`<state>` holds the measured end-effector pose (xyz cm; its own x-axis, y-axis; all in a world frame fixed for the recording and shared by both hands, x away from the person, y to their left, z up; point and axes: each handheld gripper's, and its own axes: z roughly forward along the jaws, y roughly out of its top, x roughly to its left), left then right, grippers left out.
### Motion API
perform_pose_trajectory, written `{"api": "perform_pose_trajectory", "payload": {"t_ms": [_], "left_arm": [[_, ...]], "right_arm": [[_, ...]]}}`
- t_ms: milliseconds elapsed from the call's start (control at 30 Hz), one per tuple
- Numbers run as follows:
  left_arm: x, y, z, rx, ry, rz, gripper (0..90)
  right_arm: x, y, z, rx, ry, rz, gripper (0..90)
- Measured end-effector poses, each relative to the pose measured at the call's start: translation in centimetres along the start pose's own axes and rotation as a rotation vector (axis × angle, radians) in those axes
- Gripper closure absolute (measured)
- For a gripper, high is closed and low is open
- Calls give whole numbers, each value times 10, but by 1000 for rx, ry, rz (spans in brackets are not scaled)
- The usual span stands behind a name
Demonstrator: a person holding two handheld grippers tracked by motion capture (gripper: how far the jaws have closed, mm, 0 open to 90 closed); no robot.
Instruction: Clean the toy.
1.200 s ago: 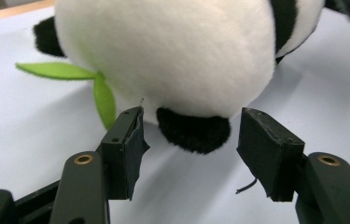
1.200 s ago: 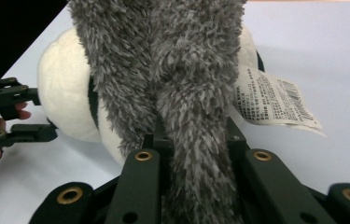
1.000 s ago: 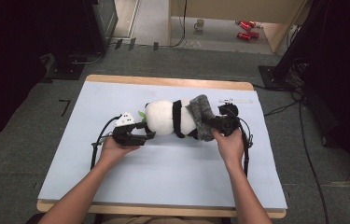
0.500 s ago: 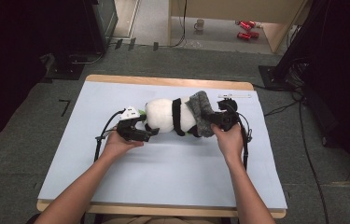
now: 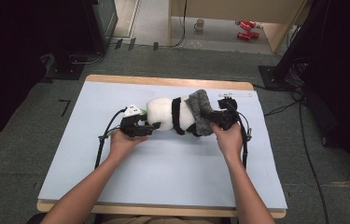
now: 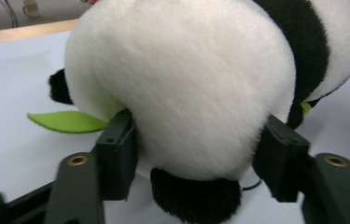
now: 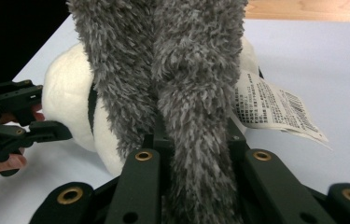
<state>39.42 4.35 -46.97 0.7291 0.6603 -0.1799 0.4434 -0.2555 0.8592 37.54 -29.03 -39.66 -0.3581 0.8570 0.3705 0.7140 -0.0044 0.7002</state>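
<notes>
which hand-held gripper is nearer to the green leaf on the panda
Left. The left hand-held gripper straddles the panda's white end, one jaw right beside the green leaf. The right hand-held gripper pinches the grey cloth at the panda's far end.

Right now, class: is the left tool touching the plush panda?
Touching. In the left gripper view, both jaws of the left tool press into the plush panda's white fur, denting it.
</notes>
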Motion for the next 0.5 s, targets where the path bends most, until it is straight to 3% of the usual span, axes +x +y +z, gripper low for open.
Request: {"api": "perform_pose_trajectory", "payload": {"t_ms": [100,300,500], "left_arm": [[-4,2,-2,25,-2,-3,536],[-9,6,-12,55,-48,-20,628],[-15,16,-33,107,-98,-115,633]], "right_arm": [[3,0,-1,2,-10,-9,756],[5,-1,-7,-2,-8,-13,758],[15,1,-20,-16,10,-32,758]]}}
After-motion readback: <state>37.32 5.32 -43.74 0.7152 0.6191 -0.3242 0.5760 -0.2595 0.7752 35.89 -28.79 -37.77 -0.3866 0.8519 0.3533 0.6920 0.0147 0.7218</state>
